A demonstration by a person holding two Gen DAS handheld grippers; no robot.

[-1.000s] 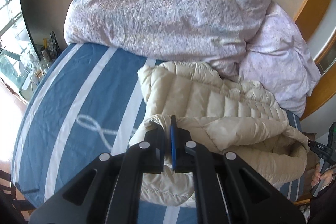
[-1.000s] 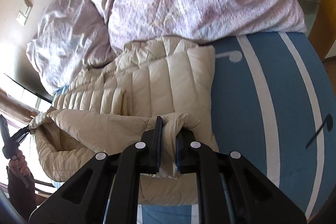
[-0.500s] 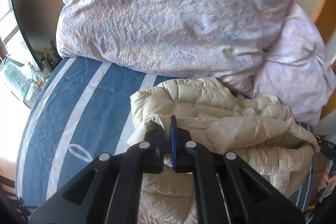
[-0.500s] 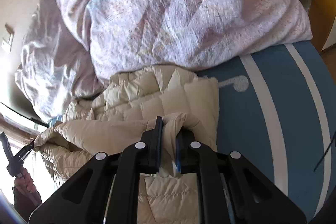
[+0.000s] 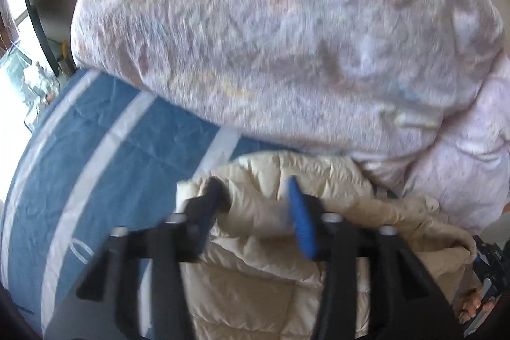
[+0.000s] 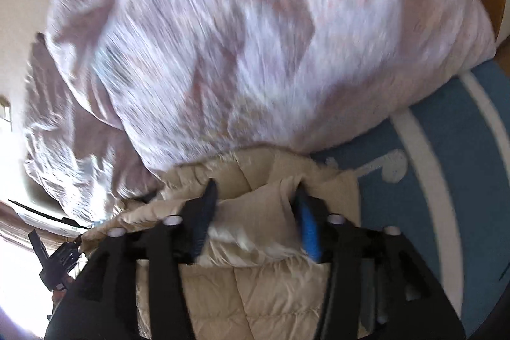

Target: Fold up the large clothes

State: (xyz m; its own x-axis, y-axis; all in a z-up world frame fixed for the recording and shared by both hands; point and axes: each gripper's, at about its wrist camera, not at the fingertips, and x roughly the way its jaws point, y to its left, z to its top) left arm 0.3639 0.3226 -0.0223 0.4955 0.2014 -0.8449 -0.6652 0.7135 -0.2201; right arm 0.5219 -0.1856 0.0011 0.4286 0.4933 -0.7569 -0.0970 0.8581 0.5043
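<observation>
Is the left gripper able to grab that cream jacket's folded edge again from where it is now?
Probably yes: the left gripper is open with the cream jacket fold between its fingers, nothing blocking.

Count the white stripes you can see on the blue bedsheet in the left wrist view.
3. One runs along the far left edge, one down the middle of the blue sheet, and one disappears under the cream jacket. The quilt may hide more.
</observation>
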